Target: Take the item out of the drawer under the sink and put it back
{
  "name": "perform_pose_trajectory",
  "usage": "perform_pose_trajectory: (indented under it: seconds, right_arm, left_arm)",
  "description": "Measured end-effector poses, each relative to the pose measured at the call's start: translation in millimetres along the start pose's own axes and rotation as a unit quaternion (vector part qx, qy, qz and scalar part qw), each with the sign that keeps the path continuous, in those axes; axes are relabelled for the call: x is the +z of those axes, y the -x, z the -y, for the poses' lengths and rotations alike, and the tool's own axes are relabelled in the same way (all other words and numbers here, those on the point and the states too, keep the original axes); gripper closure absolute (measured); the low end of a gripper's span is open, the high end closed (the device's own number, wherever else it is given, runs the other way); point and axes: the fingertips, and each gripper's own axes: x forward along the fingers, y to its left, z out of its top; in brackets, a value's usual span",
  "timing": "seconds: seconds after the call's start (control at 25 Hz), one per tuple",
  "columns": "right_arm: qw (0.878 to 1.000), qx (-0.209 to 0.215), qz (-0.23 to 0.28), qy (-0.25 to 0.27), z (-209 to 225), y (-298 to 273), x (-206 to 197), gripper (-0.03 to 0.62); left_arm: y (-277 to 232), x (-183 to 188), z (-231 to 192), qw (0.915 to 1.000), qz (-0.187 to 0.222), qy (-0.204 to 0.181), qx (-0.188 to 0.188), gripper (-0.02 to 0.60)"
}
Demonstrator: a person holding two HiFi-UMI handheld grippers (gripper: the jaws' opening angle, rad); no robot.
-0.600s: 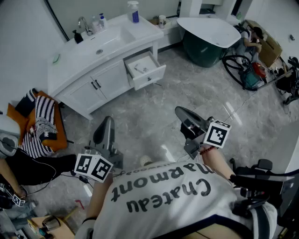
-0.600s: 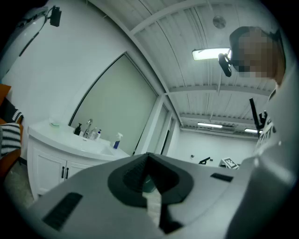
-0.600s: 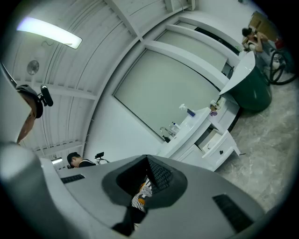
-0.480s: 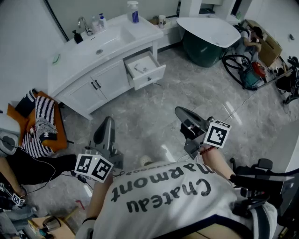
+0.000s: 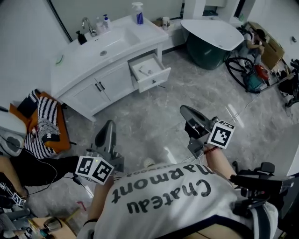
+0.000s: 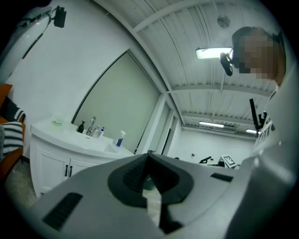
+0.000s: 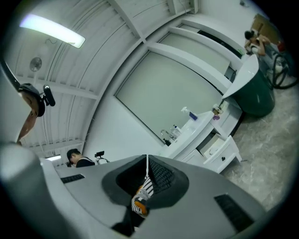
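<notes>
We're well back from the white vanity (image 5: 100,91), looking down across a grey marbled floor (image 5: 154,116) that gleams under the lights. The counter (image 5: 74,60) runs at a slant. The sink (image 5: 110,39) is set in its middle, a faucet (image 5: 87,24) stands at the back edge behind it, and a blue spray bottle (image 5: 139,12) is up at the counter's far right corner.

Under the counter's right end the drawer (image 5: 158,80) hangs pulled out. The item (image 5: 144,71), small and pale, lies inside on the drawer's bottom; what it is can't be made out from here. Left of the drawer, the two cabinet doors (image 5: 98,86) are closed.

Beyond the vanity's right end sits a dark green bathtub (image 5: 212,44) with a white rim. Off to the left, a striped cloth (image 5: 44,119) is heaped on something orange.

Both tools are held level over open floor, far short of the drawer. The left gripper (image 5: 110,123) has its jaws pressed together at the tips with nothing between them. The right gripper (image 5: 183,108) is the same, fully closed and empty.
</notes>
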Motion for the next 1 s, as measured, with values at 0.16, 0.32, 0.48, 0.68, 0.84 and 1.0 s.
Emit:
perform_pose_trajectory:
  seconds: [0.16,0.32,0.48,0.68,0.84,1.0]
  right_arm:
    - [0.979,-0.054,-0.044,0.193,4,-20,15,0.58]
    - [0.958,-0.067,-0.061,0.271,6,-48,20,0.58]
    - [0.96,-0.082,-0.083,0.256,14,-75,13,0.58]
    - [0.95,-0.1,-0.101,0.277,20,-94,6,0.582]
    - [0.946,-0.102,-0.113,0.285,22,-106,-3,0.582]
    - [0.946,-0.102,-0.121,0.283,26,-115,-8,0.582]
  left_arm:
    - [-1,5,-15,0.9999,-0.001,-0.009,-0.006,0.574]
    - [-5,10,-38,0.9997,0.0,-0.023,0.001,0.574]
    - [-11,21,-61,0.9993,-0.005,-0.029,0.022,0.574]
    - [-15,32,-85,0.9993,0.009,-0.022,0.029,0.574]
    - [-19,33,-96,0.9995,0.012,-0.009,0.028,0.574]
    - [-23,27,-100,0.9998,0.001,-0.01,0.019,0.574]
